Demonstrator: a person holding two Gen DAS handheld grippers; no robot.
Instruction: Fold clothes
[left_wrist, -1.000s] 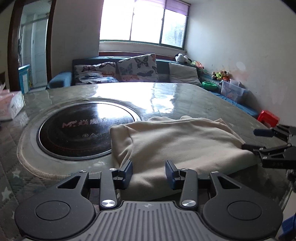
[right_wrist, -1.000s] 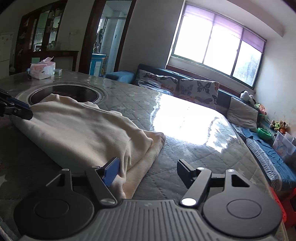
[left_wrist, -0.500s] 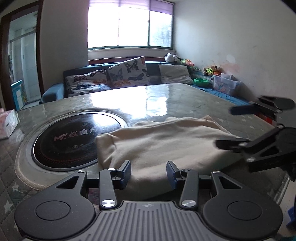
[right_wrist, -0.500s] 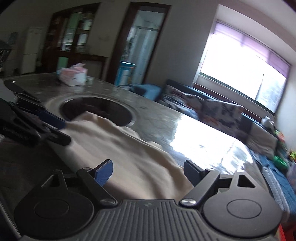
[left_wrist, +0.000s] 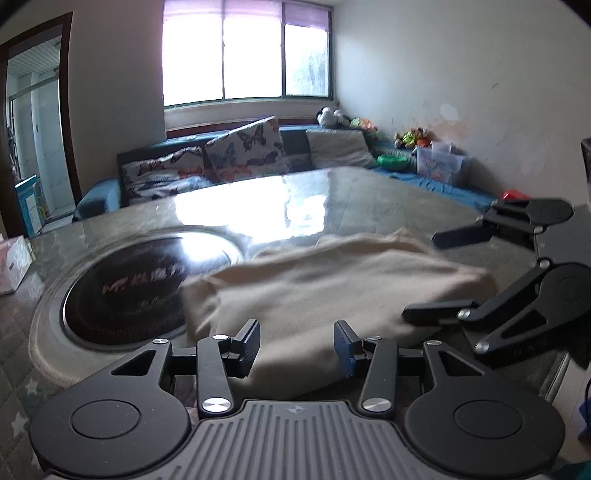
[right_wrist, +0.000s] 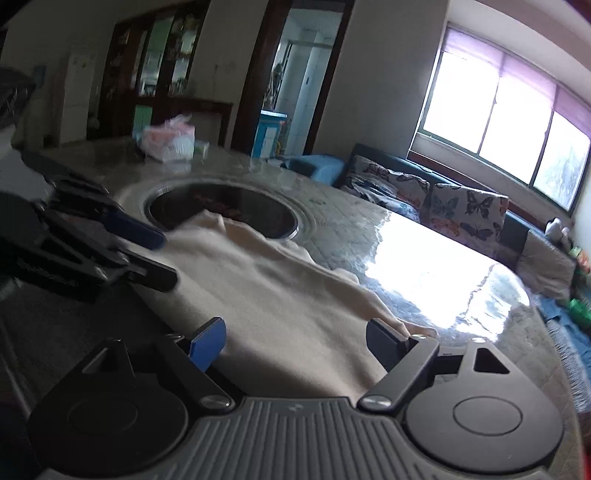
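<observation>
A cream garment (left_wrist: 332, 284) lies folded on the glass-topped table (left_wrist: 369, 199), partly over the round black hotplate (left_wrist: 140, 284). My left gripper (left_wrist: 295, 345) is open and empty, above the garment's near edge. My right gripper (right_wrist: 299, 339) is open and empty, above the garment (right_wrist: 266, 288) at its right end. The right gripper also shows in the left wrist view (left_wrist: 439, 273) with jaws wide apart. The left gripper shows in the right wrist view (right_wrist: 162, 254), open.
A tissue pack (right_wrist: 168, 142) sits on the far side of the table, also in the left wrist view (left_wrist: 11, 266). A sofa with butterfly cushions (left_wrist: 240, 155) runs under the window. Toys and a plastic box (left_wrist: 439, 162) line the right wall.
Both grippers have lifted and drawn back from the garment. The right gripper has swung left to face the hotplate and doorway and has opened wider. The garment stays folded on the table.
</observation>
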